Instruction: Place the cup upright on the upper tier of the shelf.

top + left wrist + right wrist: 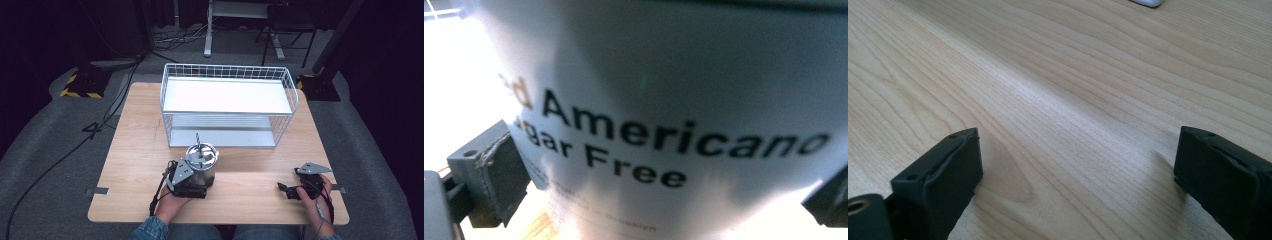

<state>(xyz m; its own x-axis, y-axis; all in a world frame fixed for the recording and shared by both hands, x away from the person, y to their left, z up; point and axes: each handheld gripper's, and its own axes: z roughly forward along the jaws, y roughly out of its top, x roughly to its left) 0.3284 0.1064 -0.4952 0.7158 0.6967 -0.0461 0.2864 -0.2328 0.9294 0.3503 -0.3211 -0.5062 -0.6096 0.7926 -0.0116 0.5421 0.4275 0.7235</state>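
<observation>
A metallic-looking drink cup (201,161) with a lid and a straw stands on the wooden table (138,131), just in front of the wire rack. In the left gripper view its label (674,145) reads "Americano Sugar Free". My left gripper (201,178) holds the cup low down from the near side, and one pad (496,172) presses against its wall. My right gripper (290,180) rests open at the table's front right with bare wood (1078,125) between its jaws.
A white wire rack (227,95) with a solid upper shelf and a lower shelf stands on the far half of the table. A small white thing (1148,2) peeks in at the top edge of the right gripper view. Dark floor, cables and stands surround the table.
</observation>
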